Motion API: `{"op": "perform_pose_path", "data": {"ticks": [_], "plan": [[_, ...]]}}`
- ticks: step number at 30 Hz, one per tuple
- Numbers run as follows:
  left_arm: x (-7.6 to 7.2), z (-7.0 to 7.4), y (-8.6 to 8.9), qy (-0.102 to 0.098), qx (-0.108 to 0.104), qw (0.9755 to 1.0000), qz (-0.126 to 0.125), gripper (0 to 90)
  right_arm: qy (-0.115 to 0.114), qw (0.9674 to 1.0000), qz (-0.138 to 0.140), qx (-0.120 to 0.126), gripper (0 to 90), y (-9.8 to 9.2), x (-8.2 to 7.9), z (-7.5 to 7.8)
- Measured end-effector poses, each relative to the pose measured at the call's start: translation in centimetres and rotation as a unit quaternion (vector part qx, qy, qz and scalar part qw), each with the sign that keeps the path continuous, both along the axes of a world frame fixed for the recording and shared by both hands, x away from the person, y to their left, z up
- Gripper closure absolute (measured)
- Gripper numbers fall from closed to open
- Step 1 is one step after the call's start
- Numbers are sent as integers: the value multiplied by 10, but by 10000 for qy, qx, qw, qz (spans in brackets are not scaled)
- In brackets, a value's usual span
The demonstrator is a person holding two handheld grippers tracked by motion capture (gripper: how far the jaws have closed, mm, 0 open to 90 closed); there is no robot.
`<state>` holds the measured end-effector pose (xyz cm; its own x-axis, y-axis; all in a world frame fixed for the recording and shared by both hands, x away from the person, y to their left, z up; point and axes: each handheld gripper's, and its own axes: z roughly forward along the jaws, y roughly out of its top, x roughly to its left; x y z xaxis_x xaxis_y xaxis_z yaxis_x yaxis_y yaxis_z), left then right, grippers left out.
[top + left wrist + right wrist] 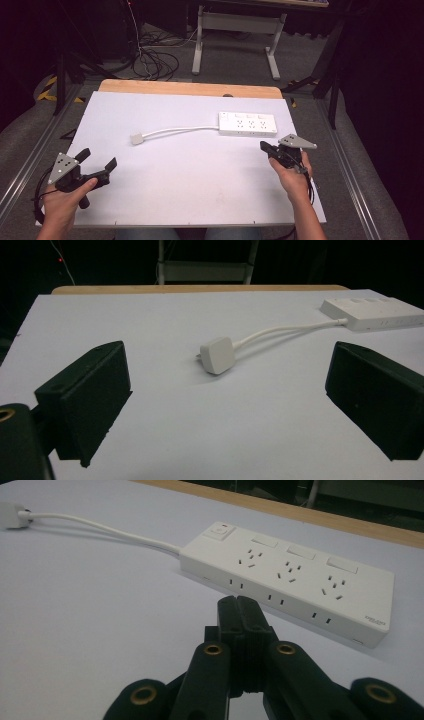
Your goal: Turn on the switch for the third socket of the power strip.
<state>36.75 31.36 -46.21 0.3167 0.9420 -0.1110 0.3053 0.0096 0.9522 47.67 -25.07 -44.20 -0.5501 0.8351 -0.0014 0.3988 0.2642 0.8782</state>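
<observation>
A white power strip [248, 124] lies flat at the back right of the white table top; its sockets and switches face up [290, 572]. Its white cable [175, 130] runs left to a white plug [136, 139] lying on the table, also in the left gripper view [218, 355]. My left gripper [97, 159] rests at the front left, jaws wide open with nothing between them, pointing toward the plug. My right gripper [263, 146] sits at the right, just in front of the power strip, its jaws pressed together [238, 611] and empty.
The white table top [190, 180] has a wooden strip along its far edge [190, 89]. Metal rails run down both sides. Behind the table stand a white desk frame [235, 30] and loose cables on the floor [155, 62].
</observation>
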Motion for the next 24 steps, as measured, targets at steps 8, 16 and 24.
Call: {"op": "perform_pose_path", "data": {"ticks": [8, 16, 24], "plan": [[0, -1, 0, 13, 27, 10000, -2, 50, 44, 9999, -48, -90, 900, 2, 12, 6], [-1, -1, -1, 22, 32, 10000, 5, 50, 57, 10000, -55, -40, 900, 7, 27, 12], [0, -2, -1, 45, 59, 10000, -14, 49, 51, 9999, -70, -88, 900, 11, 43, 20]]}}
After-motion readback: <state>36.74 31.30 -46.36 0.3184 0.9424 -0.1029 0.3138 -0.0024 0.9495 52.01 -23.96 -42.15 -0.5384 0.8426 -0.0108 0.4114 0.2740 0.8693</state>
